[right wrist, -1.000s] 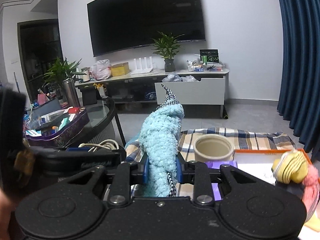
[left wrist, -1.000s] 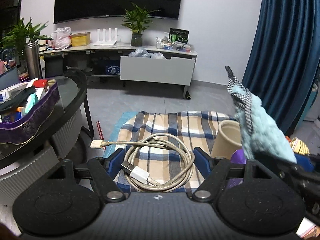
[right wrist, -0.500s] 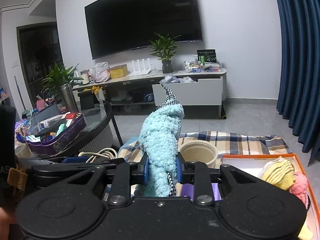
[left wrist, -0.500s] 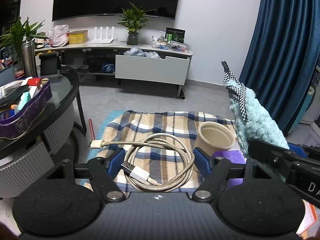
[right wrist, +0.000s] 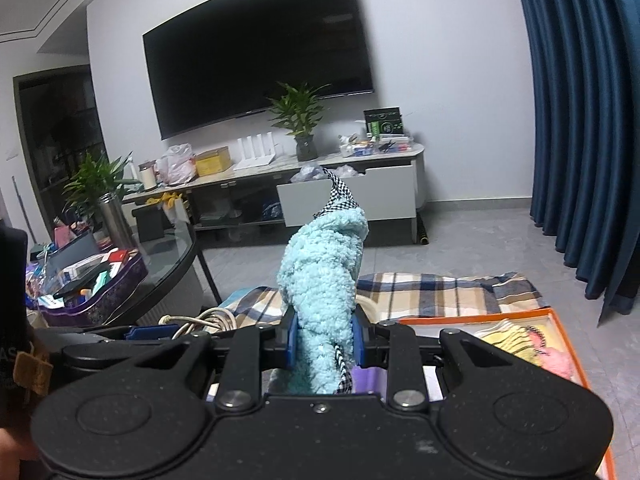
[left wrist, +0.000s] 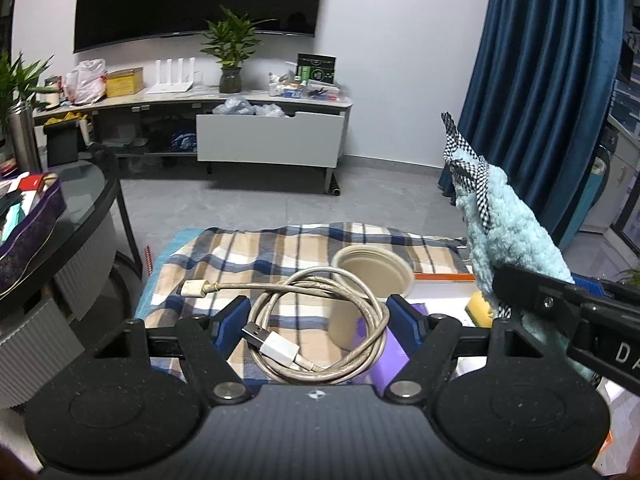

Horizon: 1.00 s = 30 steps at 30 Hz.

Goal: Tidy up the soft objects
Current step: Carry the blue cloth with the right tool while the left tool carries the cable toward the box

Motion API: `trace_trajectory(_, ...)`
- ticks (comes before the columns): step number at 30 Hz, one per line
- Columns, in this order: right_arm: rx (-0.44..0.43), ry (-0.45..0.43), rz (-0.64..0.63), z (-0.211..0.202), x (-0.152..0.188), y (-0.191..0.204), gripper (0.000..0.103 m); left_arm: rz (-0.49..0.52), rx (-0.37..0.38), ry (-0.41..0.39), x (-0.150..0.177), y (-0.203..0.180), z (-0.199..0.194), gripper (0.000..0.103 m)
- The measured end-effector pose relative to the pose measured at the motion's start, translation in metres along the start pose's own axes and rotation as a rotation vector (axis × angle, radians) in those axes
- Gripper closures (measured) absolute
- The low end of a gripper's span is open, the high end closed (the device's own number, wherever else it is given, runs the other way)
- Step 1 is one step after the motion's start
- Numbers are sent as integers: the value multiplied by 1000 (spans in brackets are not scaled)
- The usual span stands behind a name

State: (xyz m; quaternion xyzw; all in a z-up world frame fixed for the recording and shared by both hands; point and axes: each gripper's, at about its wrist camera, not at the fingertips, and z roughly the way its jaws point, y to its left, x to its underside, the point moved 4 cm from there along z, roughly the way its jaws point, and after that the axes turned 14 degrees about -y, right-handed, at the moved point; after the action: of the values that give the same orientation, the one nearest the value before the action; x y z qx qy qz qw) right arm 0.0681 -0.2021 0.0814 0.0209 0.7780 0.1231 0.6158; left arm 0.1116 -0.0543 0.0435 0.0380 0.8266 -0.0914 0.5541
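Observation:
My left gripper (left wrist: 318, 314) is shut on a coiled beige USB cable (left wrist: 352, 284), and the loop spans the gap between its blue pads (left wrist: 232, 322). My right gripper (right wrist: 325, 340) is shut on a fluffy light-blue cloth (right wrist: 324, 276) with a black-and-white checked trim, which stands up out of the jaws. That same cloth (left wrist: 508, 236) shows at the right of the left wrist view. To the right lies an orange-rimmed box (right wrist: 560, 316) holding a yellow soft item (right wrist: 516, 334) and a pink one (right wrist: 556, 362).
A beige cup (left wrist: 372, 276) stands on a plaid cloth (left wrist: 280, 248), with a purple item (left wrist: 384, 356) by it. At the left is a round glass table (left wrist: 88, 200) bearing a purple tray (left wrist: 36, 216). A TV cabinet (left wrist: 272, 140) and blue curtain (left wrist: 540, 100) lie beyond.
Both grippers have moved right with their loads. The cup has slid towards the middle of the left wrist view, and the orange box shows more fully in the right wrist view.

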Motion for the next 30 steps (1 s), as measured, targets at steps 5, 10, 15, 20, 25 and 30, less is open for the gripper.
trace_trajectory(5, 27, -6, 6, -5, -2, -14, 71, 14, 27, 1, 2, -16, 2, 28)
trace_trajectory(10, 46, -12, 10, -10, -3, -25, 71, 29, 52, 1, 3, -28, 3, 28)
trace_trajectory(15, 64, -16, 18, -13, -4, -34, 71, 44, 71, -2, 2, -40, 4, 28)
trace_trajectory(20, 79, -23, 23, -16, -6, -42, 71, 52, 83, 2, 2, -47, 7, 28)
trace_trajectory(25, 92, -25, 21, -19, -7, -48, 71, 54, 93, 2, 1, -53, 11, 28)
trace_trajectory(30, 108, -29, 24, -22, -9, -55, 71, 57, 113, 2, 0, -60, 13, 28)
